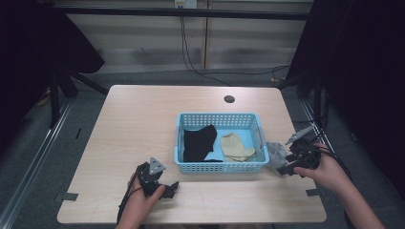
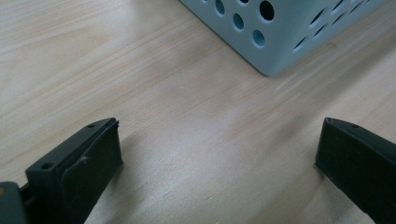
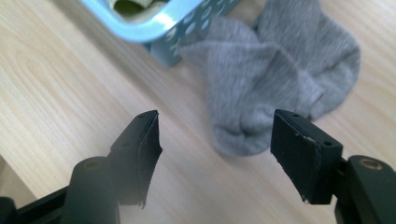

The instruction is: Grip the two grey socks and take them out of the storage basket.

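Nearest the lens in the right gripper view: right gripper (image 3: 215, 133), jaws spread wide, nothing pinched between them, pads off the cloth. Just beyond the tips, grey sock (image 3: 275, 79), crumpled on the wooden table (image 3: 60, 88), its rounded end lying in the gap between the two jaws and its far part against the outer corner of the light blue basket (image 3: 154, 25). Seen from above, same sock (image 1: 275, 153) on the tabletop just outside the basket's right wall, with the right gripper (image 1: 292, 164) right beside it in the person's right hand (image 1: 325, 172).

Over on the other side, left gripper (image 1: 169, 187) in the left hand (image 1: 143, 198), resting low on the table (image 1: 138, 119) near the front edge, just off the basket's front left corner. Jaws wide apart in the left gripper view, bare wood between them, holding nothing; basket corner (image 2: 280, 37) a little ahead.

Inside the basket (image 1: 217, 167): black sock (image 1: 198, 143) on the left half, beige sock (image 1: 236, 145) on the right half, lying side by side. Small round hole (image 1: 229, 99) in the tabletop behind the basket.
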The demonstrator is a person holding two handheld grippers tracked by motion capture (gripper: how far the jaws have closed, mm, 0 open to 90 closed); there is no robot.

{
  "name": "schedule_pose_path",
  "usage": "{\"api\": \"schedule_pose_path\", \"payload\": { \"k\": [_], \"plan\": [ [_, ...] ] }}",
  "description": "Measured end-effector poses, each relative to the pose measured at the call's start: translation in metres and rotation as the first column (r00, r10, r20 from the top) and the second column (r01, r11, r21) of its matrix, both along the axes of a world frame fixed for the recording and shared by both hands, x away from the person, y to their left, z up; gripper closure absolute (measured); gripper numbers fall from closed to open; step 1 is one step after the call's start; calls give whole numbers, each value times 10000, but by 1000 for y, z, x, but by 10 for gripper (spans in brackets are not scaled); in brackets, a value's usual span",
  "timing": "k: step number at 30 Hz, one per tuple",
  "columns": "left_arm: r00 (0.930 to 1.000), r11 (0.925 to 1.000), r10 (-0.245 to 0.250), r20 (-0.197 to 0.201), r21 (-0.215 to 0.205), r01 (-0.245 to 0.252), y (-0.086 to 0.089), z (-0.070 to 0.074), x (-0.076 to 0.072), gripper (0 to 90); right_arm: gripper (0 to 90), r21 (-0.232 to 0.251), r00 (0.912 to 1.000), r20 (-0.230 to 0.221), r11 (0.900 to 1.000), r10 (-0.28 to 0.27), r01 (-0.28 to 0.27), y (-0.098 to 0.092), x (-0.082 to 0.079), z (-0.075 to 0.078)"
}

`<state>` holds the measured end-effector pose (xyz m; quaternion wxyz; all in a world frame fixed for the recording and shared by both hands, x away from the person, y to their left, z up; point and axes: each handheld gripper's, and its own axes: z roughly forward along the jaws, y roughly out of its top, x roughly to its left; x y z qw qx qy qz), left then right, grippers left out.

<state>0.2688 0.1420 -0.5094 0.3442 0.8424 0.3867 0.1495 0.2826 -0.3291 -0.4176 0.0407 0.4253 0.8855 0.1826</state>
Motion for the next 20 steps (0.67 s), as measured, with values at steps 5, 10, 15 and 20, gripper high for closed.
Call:
{"api": "schedule_pose_path", "payload": {
  "k": [5,10,15,20],
  "plan": [
    [10000,10000,61,2,-35,-61,0,0,0,0,315,120,9999,-101,9999,-13,15,0,-11,-4],
    [10000,10000,45,-4,-2,-45,0,0,0,0,297,412,9997,208,9991,-131,122,2,-31,-16],
    [10000,10000,43,1,-5,-43,0,0,0,0,292,793,9985,411,9963,-357,324,3,-42,-25],
    [10000,10000,39,-6,-7,-39,0,0,0,0,277,639,9968,712,9974,-375,330,-1,-48,-24]
  ]
}}
